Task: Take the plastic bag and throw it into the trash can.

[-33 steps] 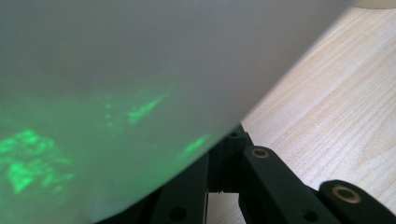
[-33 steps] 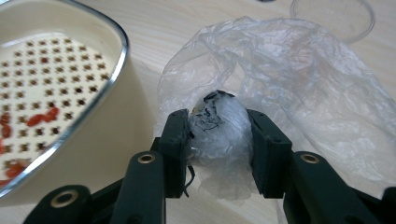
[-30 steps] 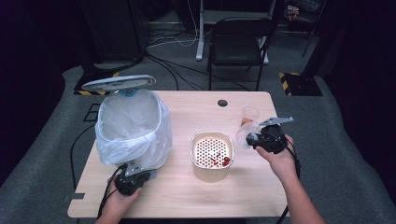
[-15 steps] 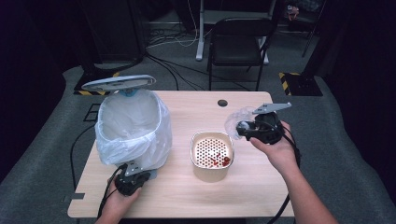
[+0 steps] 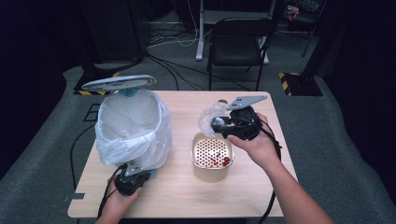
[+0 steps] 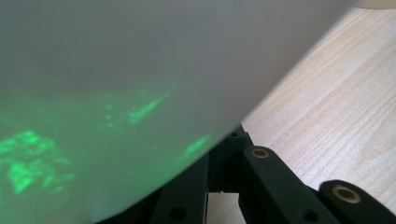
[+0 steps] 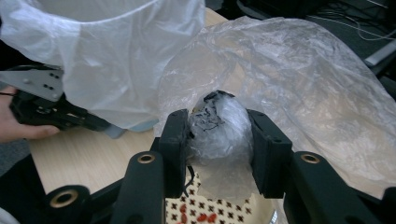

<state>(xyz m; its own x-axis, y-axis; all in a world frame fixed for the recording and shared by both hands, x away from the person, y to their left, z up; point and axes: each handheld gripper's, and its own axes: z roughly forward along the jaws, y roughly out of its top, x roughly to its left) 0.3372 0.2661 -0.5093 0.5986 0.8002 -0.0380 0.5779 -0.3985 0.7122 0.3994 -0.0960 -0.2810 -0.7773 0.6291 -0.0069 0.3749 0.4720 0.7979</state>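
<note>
Since a sec ago the right gripper [image 5: 215, 123] has lifted from the right edge of the frame to centre, above the beige perforated tub [image 5: 211, 156], jaws pinching a crumpled clear plastic wrapper [image 7: 217, 126]. Likely headed for the white-bagged bin [image 5: 132, 126] at left. Left gripper [image 5: 132, 179], jaws pressed together, sits at the bin's base on the wooden bench [image 5: 177, 196], prob. steadying it.

the white bin liner [image 6: 116, 93] hides the left gripper's [image 6: 224, 186] jaw tips.
</note>
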